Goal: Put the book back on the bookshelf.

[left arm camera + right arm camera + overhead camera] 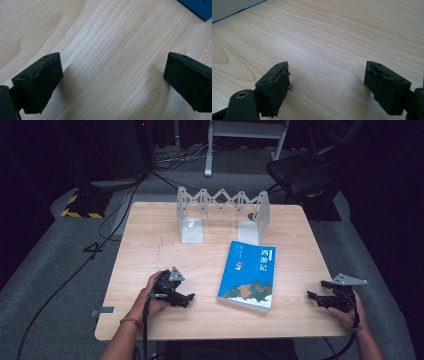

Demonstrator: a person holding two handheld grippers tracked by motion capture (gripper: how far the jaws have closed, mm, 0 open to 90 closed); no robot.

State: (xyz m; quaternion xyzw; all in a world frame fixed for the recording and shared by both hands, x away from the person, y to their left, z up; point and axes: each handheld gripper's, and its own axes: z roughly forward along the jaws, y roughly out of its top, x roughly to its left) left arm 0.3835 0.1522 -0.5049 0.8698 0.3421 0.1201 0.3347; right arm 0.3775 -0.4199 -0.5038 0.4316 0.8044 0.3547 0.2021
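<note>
A blue book [249,275] lies flat on the wooden table [150,250], right of centre, with its cover up. Left of the book, my left gripper [187,298] rests low over the table and points at it. In the left gripper view its jaws stand wide apart over bare wood, and a corner of the book [197,8] shows at the top right. My right gripper [315,298] sits near the table's right front edge and points left at the book. Its jaws are also wide apart, and the book's page edge [229,8] shows at the top left.
A white expandable book rack [222,212] stands at the back of the table, behind the book. Beyond the table are cables on the grey floor, a black chair [300,175] and a white frame [245,135].
</note>
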